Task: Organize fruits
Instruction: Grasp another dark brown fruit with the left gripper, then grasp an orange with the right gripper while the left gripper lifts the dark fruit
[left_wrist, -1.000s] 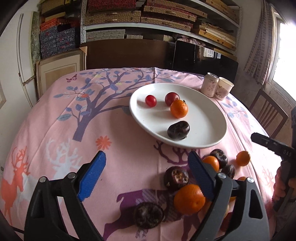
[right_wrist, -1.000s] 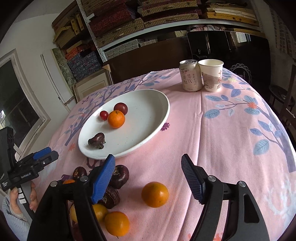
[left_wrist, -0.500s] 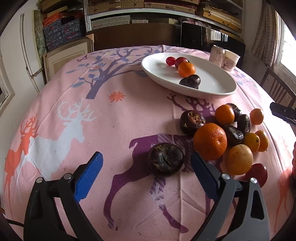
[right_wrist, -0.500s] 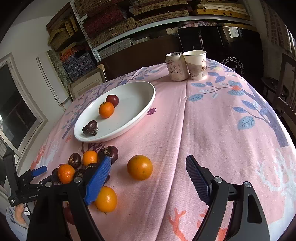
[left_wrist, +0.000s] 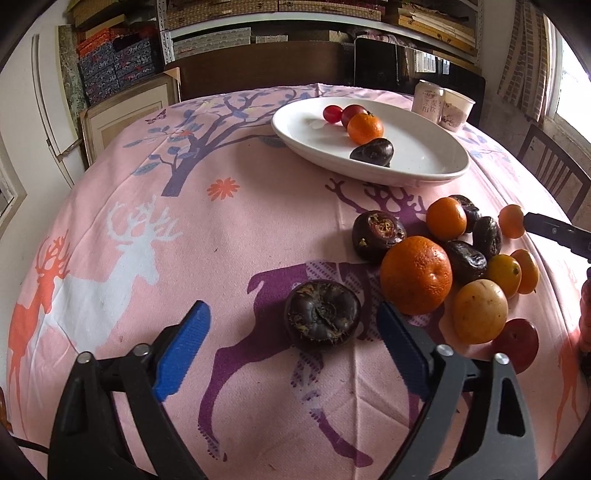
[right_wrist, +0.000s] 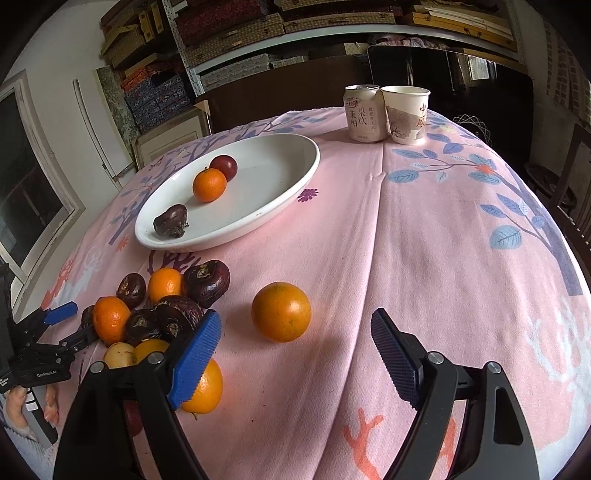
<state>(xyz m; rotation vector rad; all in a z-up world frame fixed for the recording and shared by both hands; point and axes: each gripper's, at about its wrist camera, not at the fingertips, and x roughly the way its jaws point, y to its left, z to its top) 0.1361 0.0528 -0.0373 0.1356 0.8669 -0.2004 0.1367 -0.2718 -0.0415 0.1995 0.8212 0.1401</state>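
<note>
Since the earlier frame both your grippers have sunk toward the cloth, and the dark water chestnut (left_wrist: 322, 319) now sits between your left gripper's (left_wrist: 291, 345) blue pads, untouched; those jaws have just been closing yet stand apart; your right gripper (right_wrist: 295, 349) hangs apart too, a lone orange (right_wrist: 281, 311) just ahead of its gap; more fruit lies piled beside; the white plate (left_wrist: 436, 168) beyond holds four pieces.

Left gripper (left_wrist: 290, 352): black plastic arms, ribbed blue pads (left_wrist: 183, 352), silver round screws at the pivots, thin black cable at lower left. Right gripper (right_wrist: 295, 354): same black arms, blue ribbed pads (right_wrist: 195, 360), silver screws. White lettering marks the left gripper's black body in the right wrist view.
</note>
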